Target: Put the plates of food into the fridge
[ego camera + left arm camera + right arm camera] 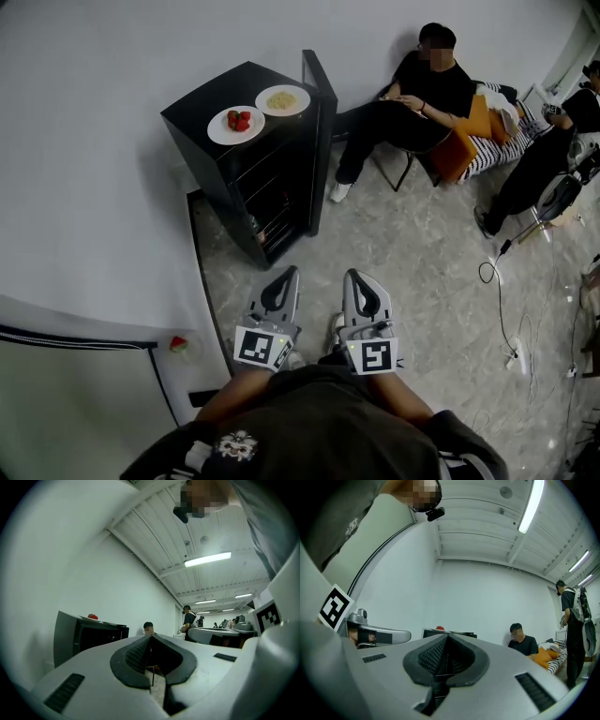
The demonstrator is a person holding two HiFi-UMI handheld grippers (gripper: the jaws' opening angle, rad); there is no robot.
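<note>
Left gripper [287, 272]: pale grey two-jaw tool held low, well short of the small black fridge [202, 117]. Its dark ribbed pads meet at the tips with nothing between them.
Right gripper [352, 274]: matching grey tool just beside the left one. Its jaws are pressed fully together and empty.
Fruit plate [217, 132]: round white plate carrying a few red fruits, on top of the fridge at the front.
Pale-food plate [265, 103]: round white plate with a pale yellow heap, noodles or rice, I cannot tell. It sits on the fridge top behind the fruit plate, their rims almost touching.
Handling: both plates look stiff, smooth and breakable, and probably light. The glazed rims are likely slippery under the pads. The fruit seems loose and could roll if the plate tilts.
Where to hold: judged best on a bare stretch of rim on the side facing the grippers, one jaw above and one below, with the plate kept level.
Fridge door [320, 112]: black, swung open at the fridge's right side.
Wire shelves [267, 202]: visible inside the fridge, with room for a plate as far as can be seen.
Seated person [422, 94]: dark clothes, on a chair right of the fridge, apart from it.
Floor [422, 262]: grey marbled tiles between the grippers and the fridge.
Cables [502, 281]: lying on the floor far to the right of the fridge.
</note>
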